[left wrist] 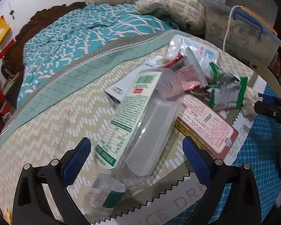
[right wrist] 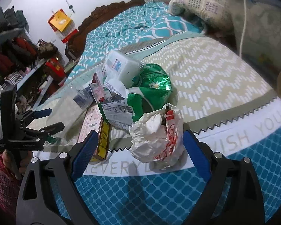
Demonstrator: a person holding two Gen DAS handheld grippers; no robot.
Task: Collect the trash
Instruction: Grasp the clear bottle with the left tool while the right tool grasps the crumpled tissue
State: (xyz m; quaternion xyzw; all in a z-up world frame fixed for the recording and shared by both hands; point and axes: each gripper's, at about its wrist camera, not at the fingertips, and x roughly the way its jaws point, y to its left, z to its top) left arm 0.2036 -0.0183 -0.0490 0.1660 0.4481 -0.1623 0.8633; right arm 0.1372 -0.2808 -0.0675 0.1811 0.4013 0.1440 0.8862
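A heap of trash lies on the bed. In the left wrist view my left gripper (left wrist: 137,161) is open, and a clear plastic bottle with a green-and-white label (left wrist: 133,131) lies between its blue pads without touching them. Behind it are a pink printed box (left wrist: 206,123), a green-and-silver wrapper (left wrist: 224,93) and a clear bag (left wrist: 187,65). My right gripper (right wrist: 140,153) is open around a crumpled white bag with red print (right wrist: 157,136), which stands free of both pads. A green foil bag (right wrist: 153,86) lies just beyond. The left gripper (right wrist: 57,118) shows at the left edge.
The trash rests on a beige zigzag mat (left wrist: 46,127) over a blue tiled cover (right wrist: 149,196). A teal quilt (left wrist: 69,37) and a patterned pillow (left wrist: 177,5) lie behind. A clear storage bin (left wrist: 252,37) with a white cord stands at the right. A clothes rack (right wrist: 13,56) is at far left.
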